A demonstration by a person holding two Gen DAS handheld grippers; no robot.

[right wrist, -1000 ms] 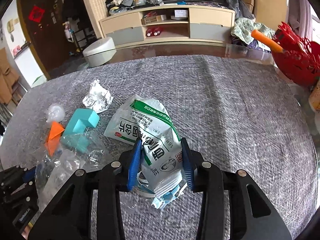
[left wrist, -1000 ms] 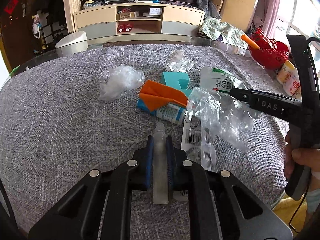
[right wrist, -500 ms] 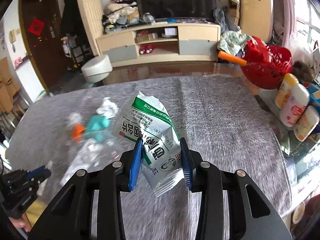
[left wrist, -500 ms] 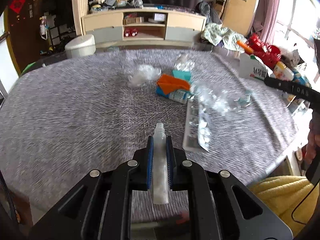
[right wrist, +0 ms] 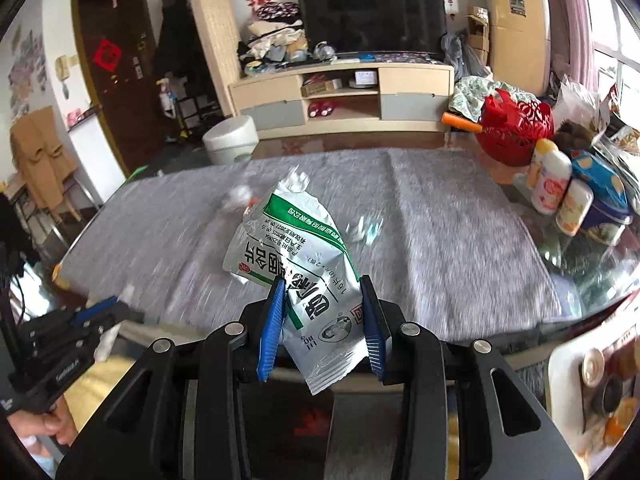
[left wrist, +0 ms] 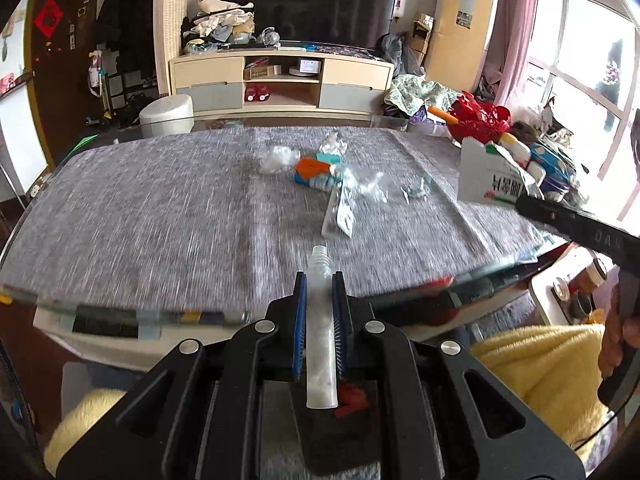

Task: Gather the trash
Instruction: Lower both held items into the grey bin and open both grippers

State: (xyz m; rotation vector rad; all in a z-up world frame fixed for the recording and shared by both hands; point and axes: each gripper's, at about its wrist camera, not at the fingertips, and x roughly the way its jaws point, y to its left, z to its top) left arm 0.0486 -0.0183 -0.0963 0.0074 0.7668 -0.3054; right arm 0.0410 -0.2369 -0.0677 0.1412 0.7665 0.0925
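Observation:
My left gripper [left wrist: 319,280] is shut on a small clear plastic vial [left wrist: 320,320], held in the air in front of the table's near edge. My right gripper [right wrist: 322,284] is shut on a silver and green foil packet [right wrist: 298,256], also lifted off the table; the packet also shows in the left wrist view [left wrist: 490,180]. More trash lies mid-table: an orange wrapper [left wrist: 312,166], a teal box [left wrist: 328,157], crumpled clear plastic [left wrist: 278,158], a clear printed sleeve [left wrist: 340,212] and a foil ball [left wrist: 332,142].
The table is covered by a grey cloth [left wrist: 160,208] over a glass top. A red basket [right wrist: 516,128], bottles [right wrist: 554,184] and a blue tin [right wrist: 604,196] crowd the right end. A yellow cushion [left wrist: 536,356] lies below the near edge.
Both grippers have pulled back and up from the trash pile, each carrying its item. The packet has left the table; the pile now looks farther away.

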